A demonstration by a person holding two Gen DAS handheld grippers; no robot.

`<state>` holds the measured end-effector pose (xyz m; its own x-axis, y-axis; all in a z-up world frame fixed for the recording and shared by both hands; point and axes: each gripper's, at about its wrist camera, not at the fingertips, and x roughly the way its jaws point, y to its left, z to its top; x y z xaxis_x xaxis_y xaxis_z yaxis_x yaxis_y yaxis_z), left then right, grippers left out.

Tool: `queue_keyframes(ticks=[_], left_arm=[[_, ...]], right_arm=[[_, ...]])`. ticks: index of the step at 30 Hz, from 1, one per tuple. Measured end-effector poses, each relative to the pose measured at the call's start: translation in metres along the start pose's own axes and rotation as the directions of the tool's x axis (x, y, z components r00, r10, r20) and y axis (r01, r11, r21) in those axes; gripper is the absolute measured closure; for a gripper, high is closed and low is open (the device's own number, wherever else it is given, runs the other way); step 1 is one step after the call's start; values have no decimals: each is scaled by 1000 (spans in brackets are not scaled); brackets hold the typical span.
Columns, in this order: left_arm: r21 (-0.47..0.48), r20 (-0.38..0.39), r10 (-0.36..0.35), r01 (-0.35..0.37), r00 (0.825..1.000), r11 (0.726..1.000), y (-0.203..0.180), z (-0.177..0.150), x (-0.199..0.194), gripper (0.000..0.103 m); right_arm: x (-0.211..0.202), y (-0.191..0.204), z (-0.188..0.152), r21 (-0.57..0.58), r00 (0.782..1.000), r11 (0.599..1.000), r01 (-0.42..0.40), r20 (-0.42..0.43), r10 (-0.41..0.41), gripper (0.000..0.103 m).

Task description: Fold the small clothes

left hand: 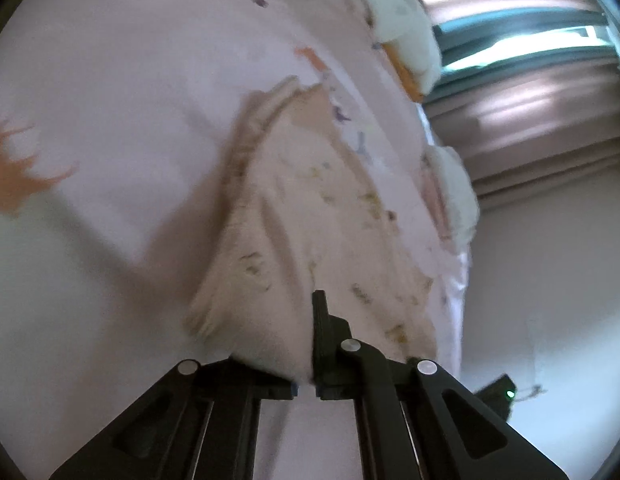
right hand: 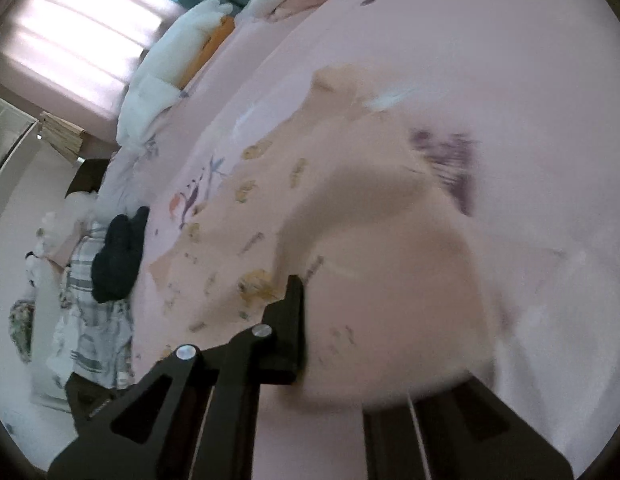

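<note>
Pink printed bedsheet (left hand: 130, 80); both grippers (left hand: 306, 340) (right hand: 310, 320) pinch soft peach printed garment (left hand: 310, 208).

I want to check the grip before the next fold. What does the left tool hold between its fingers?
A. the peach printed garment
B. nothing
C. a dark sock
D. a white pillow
A: in the left wrist view, the left tool pinches the peach printed garment between its fingers.
</note>
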<state>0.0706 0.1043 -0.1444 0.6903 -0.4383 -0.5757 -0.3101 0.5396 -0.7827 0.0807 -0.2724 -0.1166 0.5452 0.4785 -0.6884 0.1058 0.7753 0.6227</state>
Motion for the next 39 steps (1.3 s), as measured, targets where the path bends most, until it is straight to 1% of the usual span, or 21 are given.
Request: queue_keyframes(ticks=[2,3,5,9,11,12,13,15,20,24,26,28,30,31,32,34,35,36,37,38,39], left_arm=[[37,27,19,-20,999,999,0,-3,-5,101],[60,53,54,-57,997,997,-1,-5,-8,101],[79,80,95,-102,992,992,-2,-7,-11,101],[118,102,131,-143,986,983,-2,-9,-17,101],[113,103,149,-160,984,981,3,-8,-17,101],[95,95,165,-174,982,980,8,-8,-17,101],[81,87,171,-178,981,981,13,-10,-18,101],[86,81,160,-167,984,982,17,-11,-19,101],[134,101,199,-212,975,968,11,-14,-27,101],[114,75,186,-193,980,974,19,-11,-33,101],[103,76,178,-185,981,977,23,-9,-38,101],[105,96,192,-201,977,974,26,-9,-44,101],[108,91,218,-227,972,968,26,-10,-47,101],[98,102,246,-255,964,962,26,-9,-50,101],[96,134,276,-289,952,952,24,-8,-54,101],[106,236,327,-359,915,927,16,-4,-67,101],[108,256,328,-364,909,925,12,-2,-71,101],[113,257,306,-343,917,933,9,3,-76,101],[117,250,273,-309,929,944,6,6,-79,101],[117,249,240,-275,938,954,4,8,-81,101],[112,257,212,-247,943,963,-1,9,-82,101]], right_arm=[[-6,-8,-3,21,1000,1000,13,12,-14,96],[-9,-10,-3,22,1000,1000,20,22,-20,96],[-13,-14,-6,19,997,998,59,40,-60,97],[-22,-12,-10,-9,990,992,123,72,-122,97],[-25,-13,-11,-20,983,986,164,84,-162,97],[-26,-14,-11,-21,982,985,169,87,-167,97],[-26,-14,-11,-26,981,984,175,90,-172,97],[-26,-15,-11,-38,978,981,190,91,-186,97],[-29,-17,-14,-42,975,978,203,101,-198,98],[-33,-17,-16,-61,970,972,226,100,-220,98],[-36,-17,-16,-62,970,971,230,99,-223,97],[-41,-19,-17,-66,966,968,243,107,-235,97],[-45,-20,-17,-70,961,963,261,107,-253,96],[-46,-21,-17,-71,960,961,266,107,-258,96],[-48,-21,-17,-76,957,958,278,108,-269,96],[-53,-18,-19,-88,938,938,334,132,-321,97],[-58,-16,-19,-93,906,909,407,170,-388,97],[-62,-14,-20,-98,884,888,449,197,-425,95],[-68,-12,-19,-101,868,875,473,225,-443,94],[-71,-12,-18,-95,870,880,466,231,-435,93],[-75,-13,-17,-81,885,897,435,222,-409,93]])
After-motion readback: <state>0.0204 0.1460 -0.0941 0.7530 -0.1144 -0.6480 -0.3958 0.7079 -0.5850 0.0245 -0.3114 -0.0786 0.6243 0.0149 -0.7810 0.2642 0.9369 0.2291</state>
